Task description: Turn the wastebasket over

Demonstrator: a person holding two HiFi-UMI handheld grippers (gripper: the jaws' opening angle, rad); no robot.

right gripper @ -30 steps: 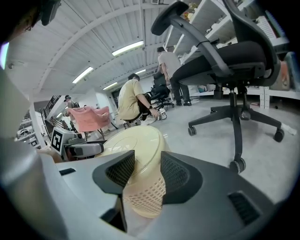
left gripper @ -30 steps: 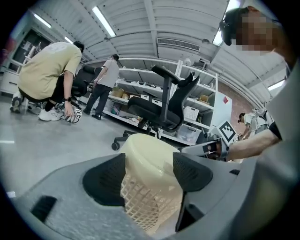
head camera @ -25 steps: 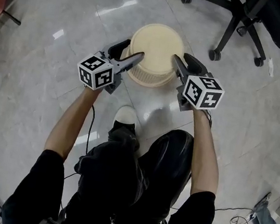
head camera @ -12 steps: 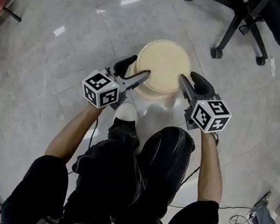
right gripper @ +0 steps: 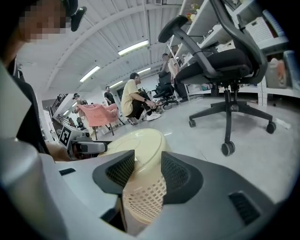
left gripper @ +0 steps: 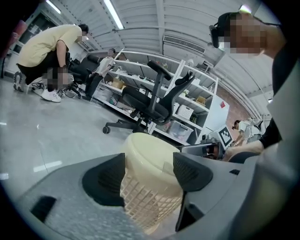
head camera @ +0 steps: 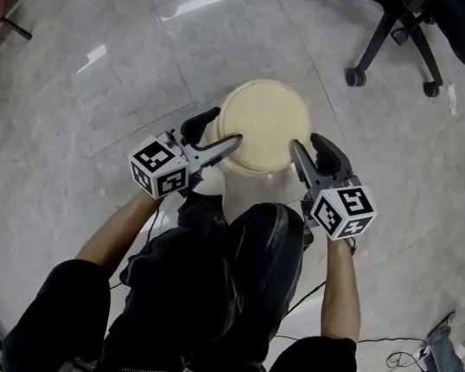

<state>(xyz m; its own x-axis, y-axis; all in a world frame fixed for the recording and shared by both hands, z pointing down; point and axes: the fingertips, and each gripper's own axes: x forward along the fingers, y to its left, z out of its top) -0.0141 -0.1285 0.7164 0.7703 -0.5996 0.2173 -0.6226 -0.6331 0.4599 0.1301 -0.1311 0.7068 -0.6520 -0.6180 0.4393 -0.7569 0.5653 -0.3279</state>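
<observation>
Nearest: the wearer's legs [head camera: 218, 275], dark trousers, bent, just behind the work. Out in front of them, left gripper [left gripper: 149, 166] and right gripper [right gripper: 147, 164], one on each flank of the wastebasket [head camera: 264, 124]. Both sets of jaws are spread wide with pads pressed on the curved side, each straddling a slice of the round body. The basket is pinned between the two tools. Not clear whether it hangs off the floor [head camera: 95, 115] or rests on it.

Basket: cream plastic, closed bottom [right gripper: 136, 140] smooth and solid, lattice wall [left gripper: 147, 201] below it. Judged light, thin, springy. The lattice likely flexes under a hard squeeze, and the smooth bottom edge is likely slick. Best purchase looks to be on the lattice, opposite sides, mid-height, so it can pivot between the pads.

Attitude: upside down. Closed bottom faces up at the head camera, mouth toward the floor. Long axis runs bottom to mouth, near upright. A slight lean is possible but can't be settled. Turning it over probably means a half roll about the line between the two grippers.

Beyond: pale glossy floor, office chair [right gripper: 220, 63] well apart, crouching person [left gripper: 44, 44] far off.
</observation>
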